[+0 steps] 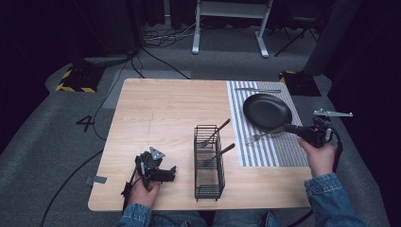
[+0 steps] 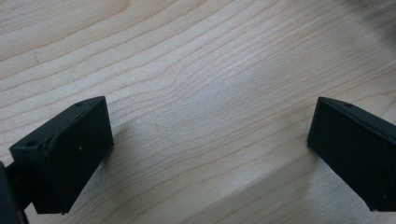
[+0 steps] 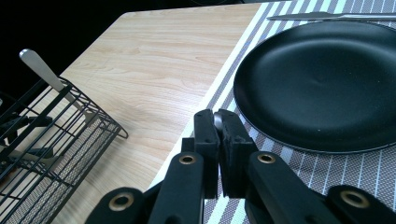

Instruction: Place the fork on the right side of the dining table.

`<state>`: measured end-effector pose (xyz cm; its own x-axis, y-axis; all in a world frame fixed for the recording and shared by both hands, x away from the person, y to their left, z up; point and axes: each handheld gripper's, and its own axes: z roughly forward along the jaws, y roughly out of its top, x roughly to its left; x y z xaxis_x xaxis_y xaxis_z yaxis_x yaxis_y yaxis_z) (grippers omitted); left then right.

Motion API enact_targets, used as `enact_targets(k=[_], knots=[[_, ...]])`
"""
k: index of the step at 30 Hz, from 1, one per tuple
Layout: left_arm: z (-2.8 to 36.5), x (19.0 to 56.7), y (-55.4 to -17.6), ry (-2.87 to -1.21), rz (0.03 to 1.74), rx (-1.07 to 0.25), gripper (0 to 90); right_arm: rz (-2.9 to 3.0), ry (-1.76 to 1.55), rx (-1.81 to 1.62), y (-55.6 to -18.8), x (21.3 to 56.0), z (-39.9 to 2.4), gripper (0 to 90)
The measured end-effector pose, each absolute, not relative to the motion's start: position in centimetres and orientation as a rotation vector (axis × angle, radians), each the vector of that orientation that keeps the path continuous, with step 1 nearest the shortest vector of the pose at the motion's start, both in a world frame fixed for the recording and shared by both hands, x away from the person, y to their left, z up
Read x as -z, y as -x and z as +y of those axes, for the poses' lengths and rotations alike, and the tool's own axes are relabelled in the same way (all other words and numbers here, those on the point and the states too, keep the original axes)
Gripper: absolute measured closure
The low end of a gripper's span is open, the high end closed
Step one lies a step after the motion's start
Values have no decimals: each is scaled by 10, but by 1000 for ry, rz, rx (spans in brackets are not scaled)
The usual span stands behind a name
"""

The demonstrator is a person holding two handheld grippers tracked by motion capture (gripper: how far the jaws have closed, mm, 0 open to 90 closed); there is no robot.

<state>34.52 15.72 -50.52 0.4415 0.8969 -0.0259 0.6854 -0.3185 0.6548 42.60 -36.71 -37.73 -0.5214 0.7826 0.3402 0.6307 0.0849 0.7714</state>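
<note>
My right gripper (image 1: pixel 289 128) is shut on the handle end of a silver fork (image 1: pixel 259 137). The fork is held nearly level over the striped placemat (image 1: pixel 265 153), tines to the left, just in front of the black plate (image 1: pixel 267 111). In the right gripper view the jaws (image 3: pixel 218 122) are pressed together with a silvery sliver between them, beside the plate (image 3: pixel 322 84). My left gripper (image 1: pixel 170 173) rests on the wood left of the black wire basket (image 1: pixel 209 179). Its jaws (image 2: pixel 210 149) stand wide open over bare tabletop.
Two utensil handles (image 1: pixel 222 126) stick out of the basket toward the right. A knife (image 1: pixel 257 90) lies on the placemat beyond the plate. The table's near edge (image 1: pixel 198 207) lies close to both hands. In the right gripper view the basket (image 3: pixel 51 144) sits at the left.
</note>
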Motion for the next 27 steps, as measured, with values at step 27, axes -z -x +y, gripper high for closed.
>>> enact_targets(k=[27], knots=[[157,505,-345,-2099,1322,-463,2,2202,-1563,-1285,-449,384,-377,802]])
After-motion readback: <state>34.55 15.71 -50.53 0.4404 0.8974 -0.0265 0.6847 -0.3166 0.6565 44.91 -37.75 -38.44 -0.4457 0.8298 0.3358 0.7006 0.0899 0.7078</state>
